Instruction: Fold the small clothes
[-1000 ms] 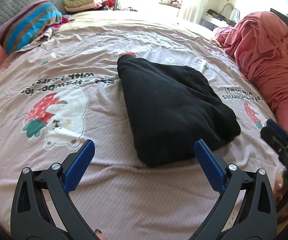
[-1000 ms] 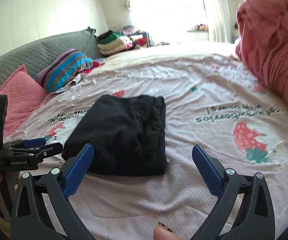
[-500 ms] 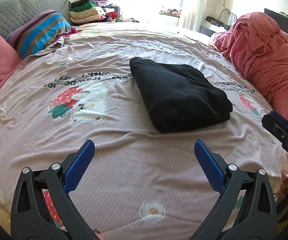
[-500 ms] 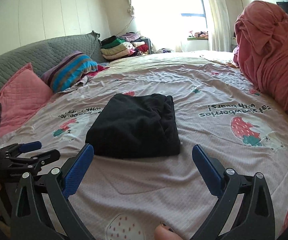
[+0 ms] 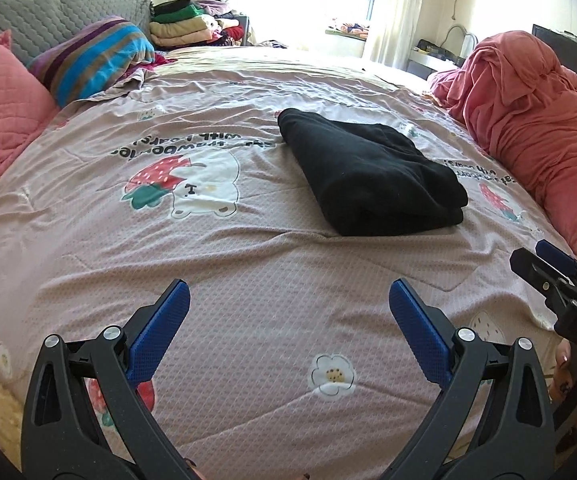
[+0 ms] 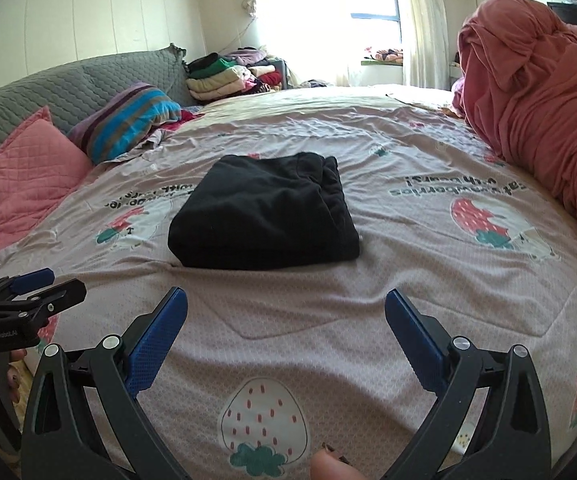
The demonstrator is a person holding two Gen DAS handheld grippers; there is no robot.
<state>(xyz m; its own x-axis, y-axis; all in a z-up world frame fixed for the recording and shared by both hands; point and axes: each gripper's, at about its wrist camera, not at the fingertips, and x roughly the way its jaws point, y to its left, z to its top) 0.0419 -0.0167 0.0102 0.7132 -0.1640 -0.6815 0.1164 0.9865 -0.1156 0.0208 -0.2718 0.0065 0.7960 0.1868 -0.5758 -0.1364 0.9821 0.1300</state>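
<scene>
The left black two-finger gripper with blue pads (image 5: 288,308) is held with its jaws spread wide, nothing between them, above the near edge of the bed. The right black two-finger gripper with blue pads (image 6: 286,314) is likewise spread wide and empty, beside it. A fingertip (image 6: 330,465) is seen beneath the right gripper.

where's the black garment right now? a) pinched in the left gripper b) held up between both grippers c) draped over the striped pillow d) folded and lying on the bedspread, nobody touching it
d: the black garment lies as a folded bundle on the bedspread, while the left gripper and right gripper both hang open short of it with nothing between their fingers.
</scene>
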